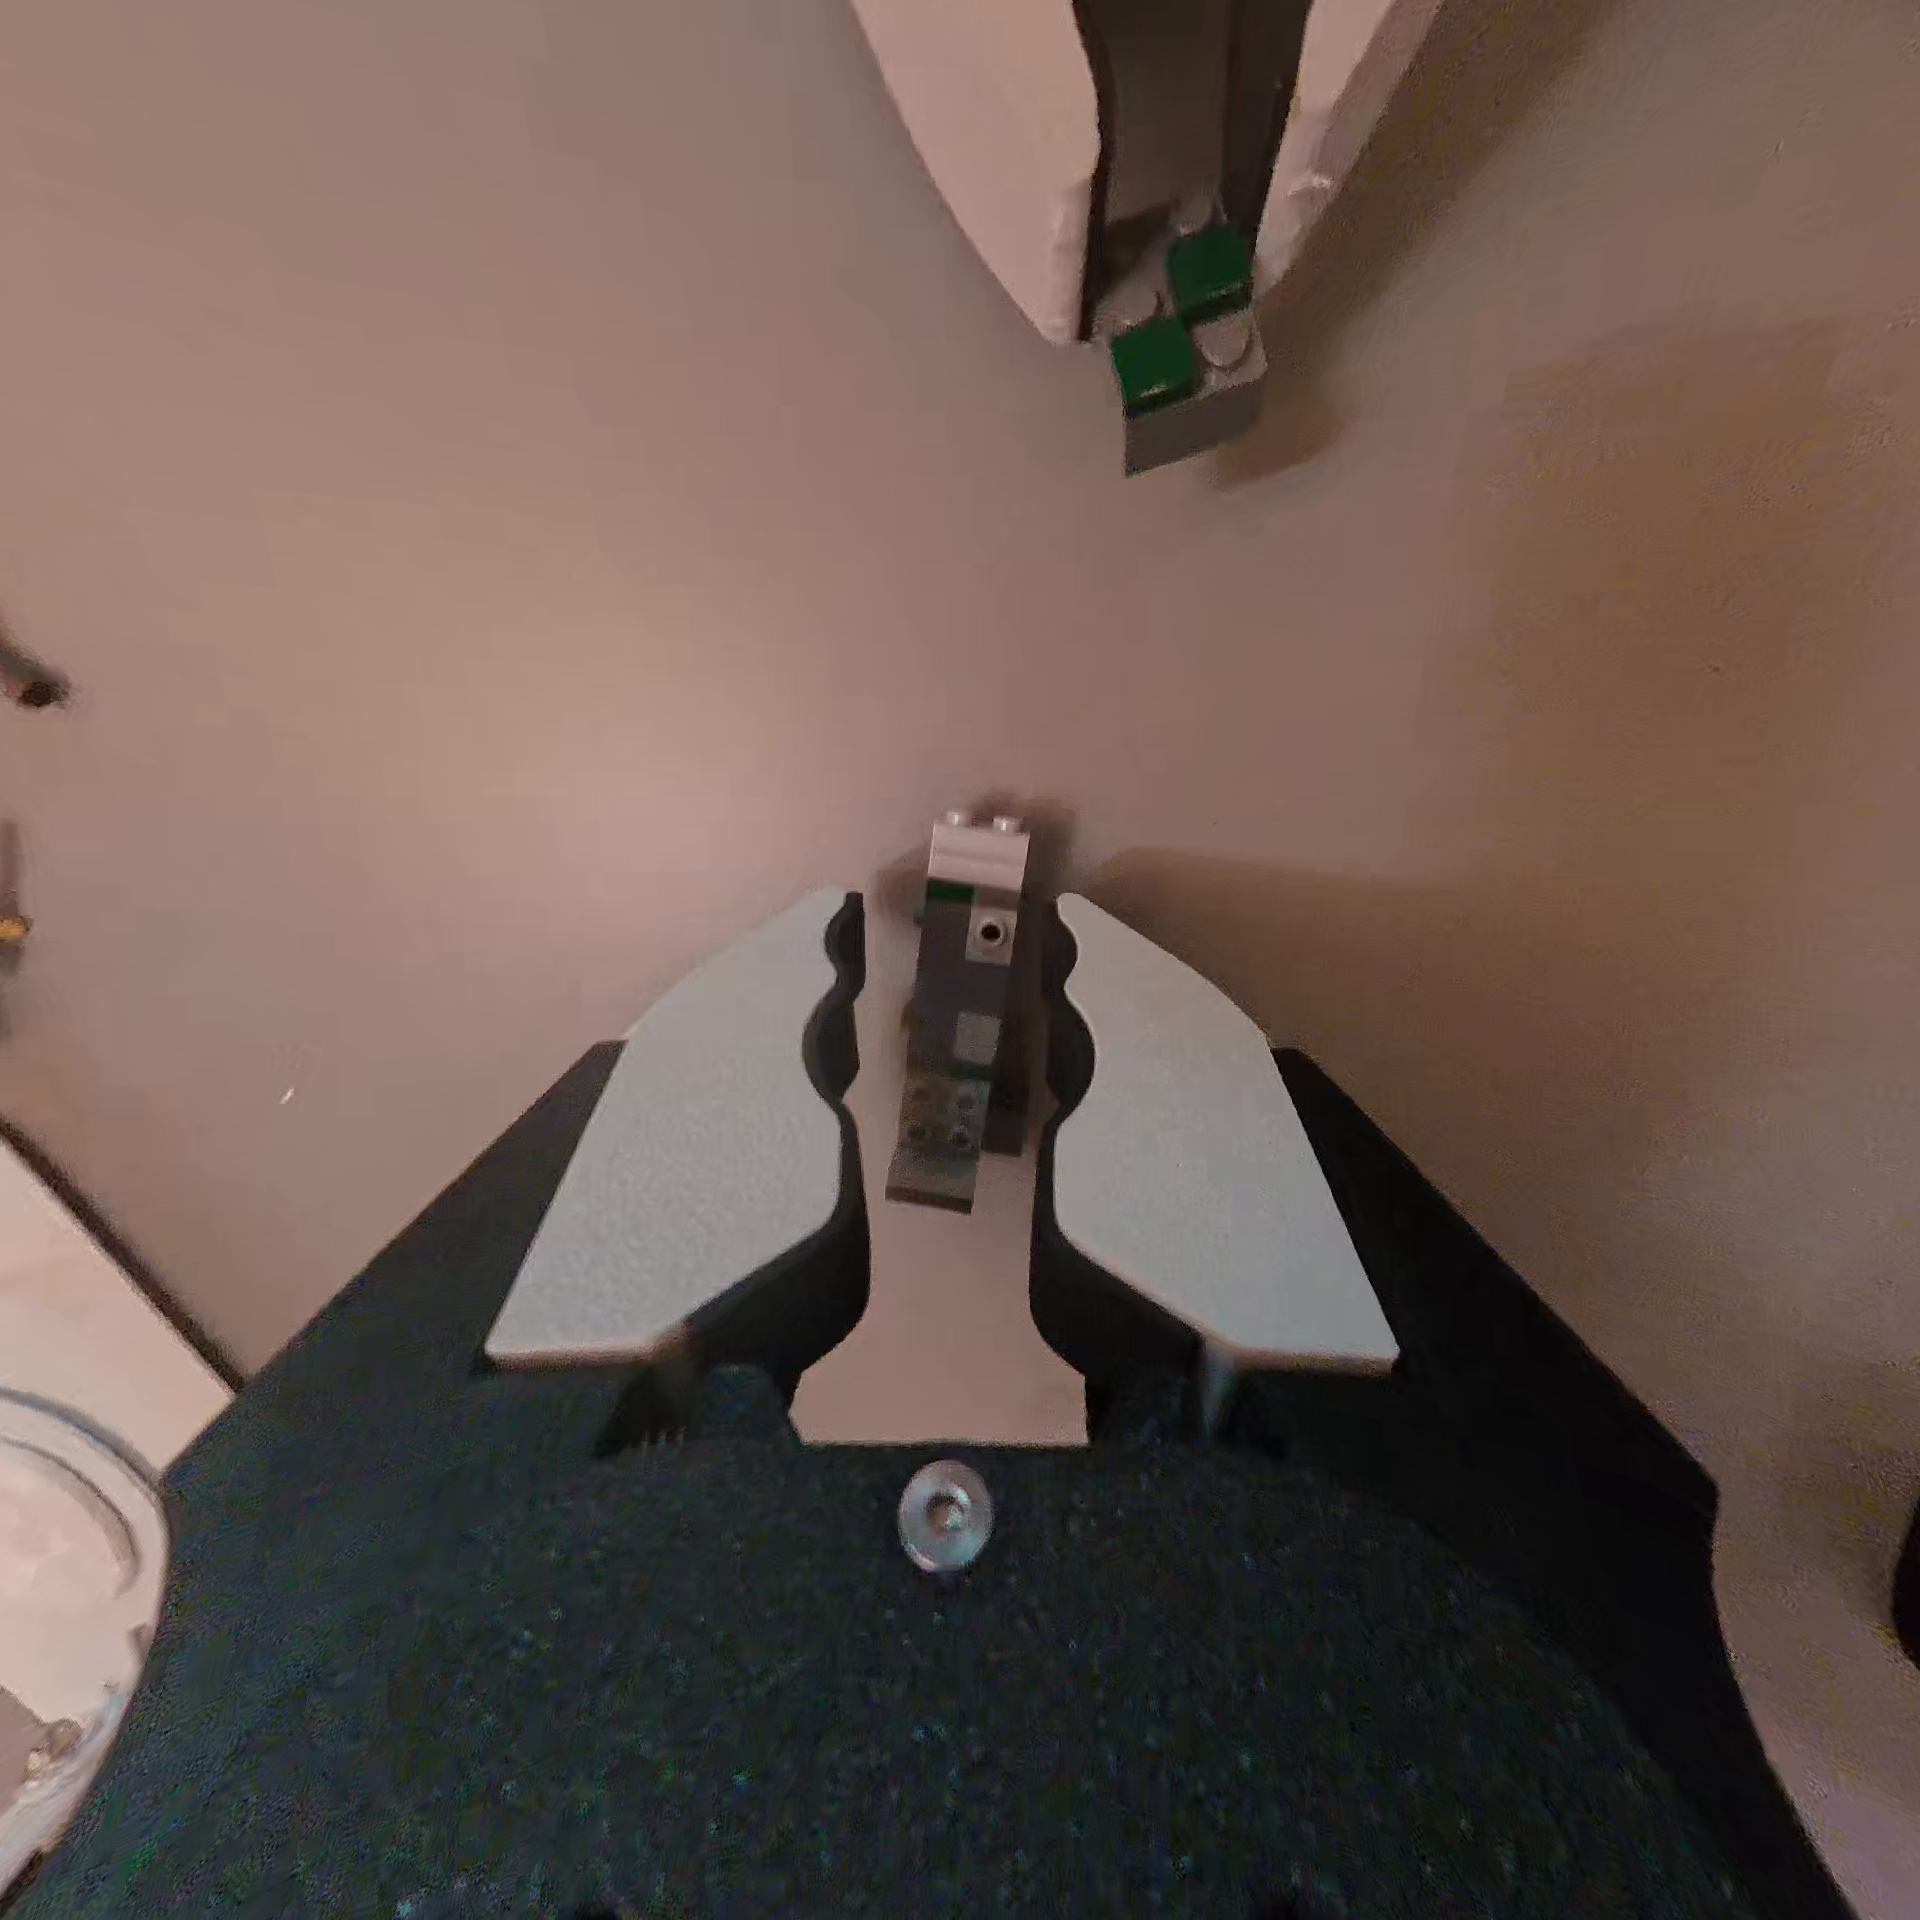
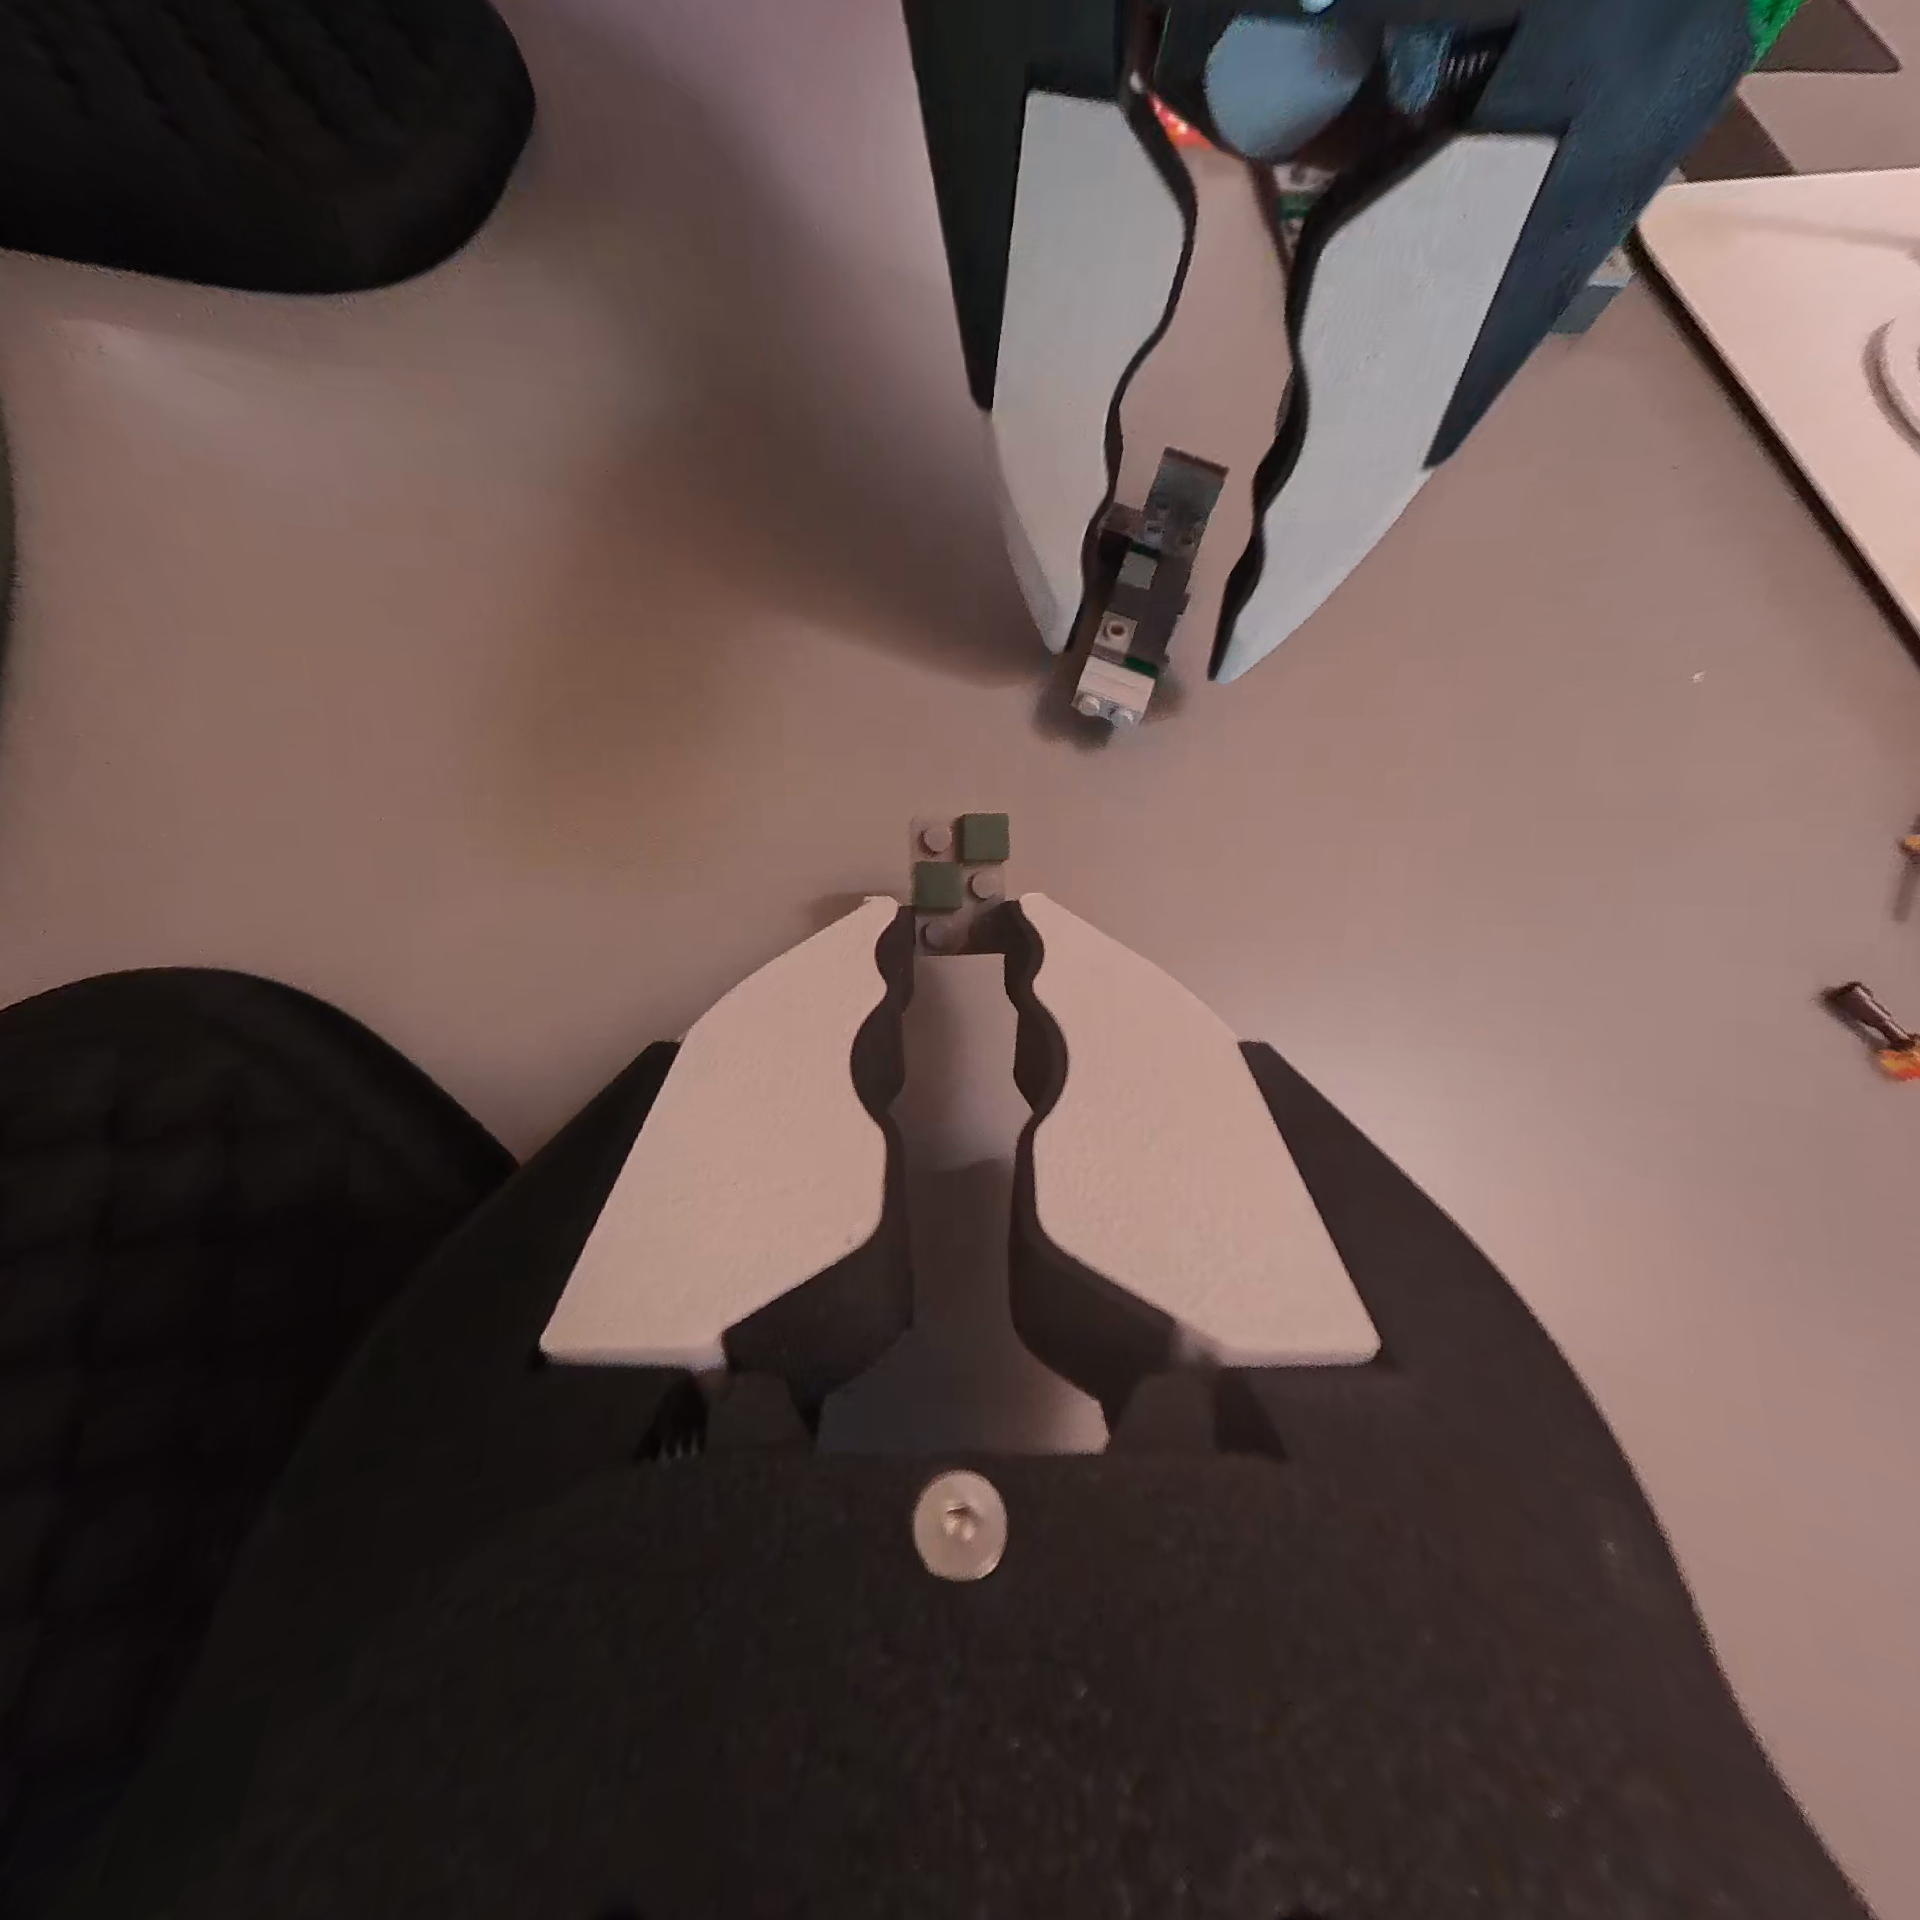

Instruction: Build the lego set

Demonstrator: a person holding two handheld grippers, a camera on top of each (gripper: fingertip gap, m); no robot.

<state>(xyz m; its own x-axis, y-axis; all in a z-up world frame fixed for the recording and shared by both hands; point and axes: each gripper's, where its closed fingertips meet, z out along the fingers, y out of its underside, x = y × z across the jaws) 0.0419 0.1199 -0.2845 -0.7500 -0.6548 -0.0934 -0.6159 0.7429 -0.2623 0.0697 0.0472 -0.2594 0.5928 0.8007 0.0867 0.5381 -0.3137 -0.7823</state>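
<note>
Pinching a studded grey plate (image 2: 958,883), right claw (image 2: 958,914); left claw (image 1: 958,914) released around blocky assembly (image 1: 961,1023).

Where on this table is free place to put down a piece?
Free: the bare table between the black cushion and the left tool. Crowded: the gap between the grey model and the plate in the right tool, and the right edge by the white board.

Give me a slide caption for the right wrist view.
Right gripper pinches a grey plate with green tiles facing the left gripper, open around a small grey assembly.
</note>
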